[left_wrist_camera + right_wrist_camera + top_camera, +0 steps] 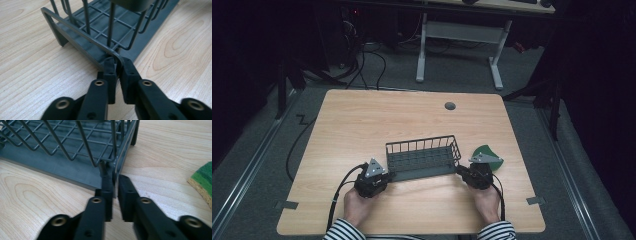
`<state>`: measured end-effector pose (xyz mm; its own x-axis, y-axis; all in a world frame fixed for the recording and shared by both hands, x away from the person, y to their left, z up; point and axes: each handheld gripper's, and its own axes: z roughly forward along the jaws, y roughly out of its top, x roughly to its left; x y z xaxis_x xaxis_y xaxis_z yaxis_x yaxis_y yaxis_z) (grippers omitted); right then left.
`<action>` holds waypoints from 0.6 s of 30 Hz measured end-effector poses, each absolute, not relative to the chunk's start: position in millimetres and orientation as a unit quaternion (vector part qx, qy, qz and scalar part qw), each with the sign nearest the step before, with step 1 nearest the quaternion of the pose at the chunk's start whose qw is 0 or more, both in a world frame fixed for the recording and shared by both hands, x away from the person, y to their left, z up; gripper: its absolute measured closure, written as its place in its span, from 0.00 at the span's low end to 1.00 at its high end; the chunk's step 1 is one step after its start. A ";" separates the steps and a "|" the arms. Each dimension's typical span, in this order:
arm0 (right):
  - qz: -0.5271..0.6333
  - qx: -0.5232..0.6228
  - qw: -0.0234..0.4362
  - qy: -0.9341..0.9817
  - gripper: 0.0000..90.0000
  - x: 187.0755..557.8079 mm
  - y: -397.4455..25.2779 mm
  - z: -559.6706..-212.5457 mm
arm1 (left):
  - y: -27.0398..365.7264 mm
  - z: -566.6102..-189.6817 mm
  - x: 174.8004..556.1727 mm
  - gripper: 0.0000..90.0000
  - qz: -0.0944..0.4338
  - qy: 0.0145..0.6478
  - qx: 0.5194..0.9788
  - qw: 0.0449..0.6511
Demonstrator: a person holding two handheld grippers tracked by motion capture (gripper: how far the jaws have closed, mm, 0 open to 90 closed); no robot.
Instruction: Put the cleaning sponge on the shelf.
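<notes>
A: Grippers? 
B: Left gripper point(117, 65) and right gripper point(113, 183) each pinch a near corner of the wire rack point(423, 157). 
A: Handling? 
B: Looks stiff, light; hold the frame bar. Sponge point(489, 155) just right of rack.

One dark grey wire rack with a flat tray base point(424, 159) sits on one light wooden table point(377, 120). One green sponge with a tan underside point(490, 154) lies beside it. Two black two-jaw grippers are in play: left gripper point(388, 176), right gripper point(460, 170).
</notes>
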<state>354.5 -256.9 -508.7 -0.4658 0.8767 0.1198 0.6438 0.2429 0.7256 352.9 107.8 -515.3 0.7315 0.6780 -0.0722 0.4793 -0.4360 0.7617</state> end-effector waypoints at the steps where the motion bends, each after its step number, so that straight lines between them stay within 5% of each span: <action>1: 0.371 0.494 0.157 0.771 0.80 354.7 -258.2 -509.1 | 109.2 -516.1 353.7 0.85 0.114 0.351 0.834 0.410; 6: 0.378 0.499 0.157 0.764 0.64 351.8 -265.0 -507.4 | 114.7 -516.5 352.6 0.65 0.108 0.358 0.830 0.414; 11: 0.369 0.501 0.168 0.764 0.58 345.3 -274.4 -499.6 | 126.0 -518.0 351.6 0.48 0.109 0.375 0.826 0.407; 18: 0.376 0.507 0.201 0.749 0.48 335.6 -292.6 -490.8 | 148.1 -526.6 357.2 0.41 0.122 0.397 0.830 0.371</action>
